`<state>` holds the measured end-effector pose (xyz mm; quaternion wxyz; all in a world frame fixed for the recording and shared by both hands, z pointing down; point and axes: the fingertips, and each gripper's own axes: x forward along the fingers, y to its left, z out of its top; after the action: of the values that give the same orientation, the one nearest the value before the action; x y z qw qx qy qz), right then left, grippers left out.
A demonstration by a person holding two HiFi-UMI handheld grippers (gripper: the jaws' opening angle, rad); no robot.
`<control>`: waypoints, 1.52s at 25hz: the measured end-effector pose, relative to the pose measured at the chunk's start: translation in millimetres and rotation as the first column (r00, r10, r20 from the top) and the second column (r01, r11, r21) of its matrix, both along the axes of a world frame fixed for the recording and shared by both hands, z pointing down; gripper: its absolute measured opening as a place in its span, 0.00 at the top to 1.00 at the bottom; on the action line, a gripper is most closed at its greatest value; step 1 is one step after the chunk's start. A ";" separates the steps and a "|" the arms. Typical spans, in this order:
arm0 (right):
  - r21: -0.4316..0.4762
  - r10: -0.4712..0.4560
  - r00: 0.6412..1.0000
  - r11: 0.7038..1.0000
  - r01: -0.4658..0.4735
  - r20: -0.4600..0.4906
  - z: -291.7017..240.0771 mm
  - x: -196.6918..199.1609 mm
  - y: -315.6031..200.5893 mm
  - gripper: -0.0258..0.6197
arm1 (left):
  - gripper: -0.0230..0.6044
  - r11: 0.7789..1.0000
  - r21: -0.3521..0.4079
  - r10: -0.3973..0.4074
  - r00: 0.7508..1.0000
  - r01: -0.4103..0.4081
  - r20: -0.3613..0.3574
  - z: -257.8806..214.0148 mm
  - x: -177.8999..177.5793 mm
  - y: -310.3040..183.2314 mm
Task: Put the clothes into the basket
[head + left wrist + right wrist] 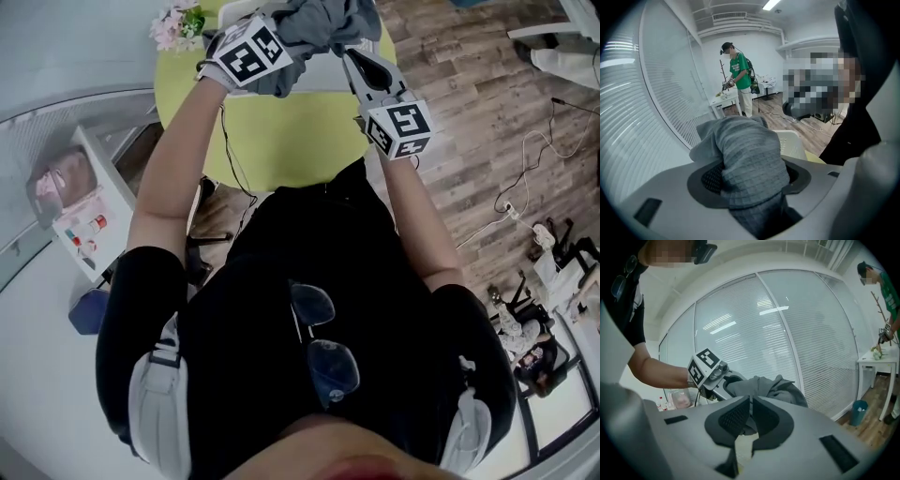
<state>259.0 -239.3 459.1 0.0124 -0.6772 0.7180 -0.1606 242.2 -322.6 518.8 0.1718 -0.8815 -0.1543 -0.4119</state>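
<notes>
Together holding up the grey garment (323, 23). Clamping a thick bunch of its cloth in the left hand-held gripper (750, 180), jaws wedged apart by the fabric. Pinching a thin fold in the right hand-held gripper (750, 417), jaws nearly together. Spanning cloth from one hand-held gripper to the other, above the yellow-green table (281, 141). White basket (791, 143) just beyond the left hand-held gripper, behind the bunched cloth.

Left gripper (752, 176), right gripper (750, 417): jaws apparently clamped.
</notes>
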 end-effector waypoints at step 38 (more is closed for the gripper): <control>-0.069 -0.051 0.999 0.996 0.052 0.018 36.8 26.5 -29.4 0.91 | 0.37 0.906 -0.372 -0.258 0.960 0.200 -0.112 64.5 15.9 -11.1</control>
<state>285.5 -268.7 495.9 -0.0091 -0.6572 0.7290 -0.1912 258.1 -333.7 583.3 -0.0293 -0.9398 -0.1075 -0.3229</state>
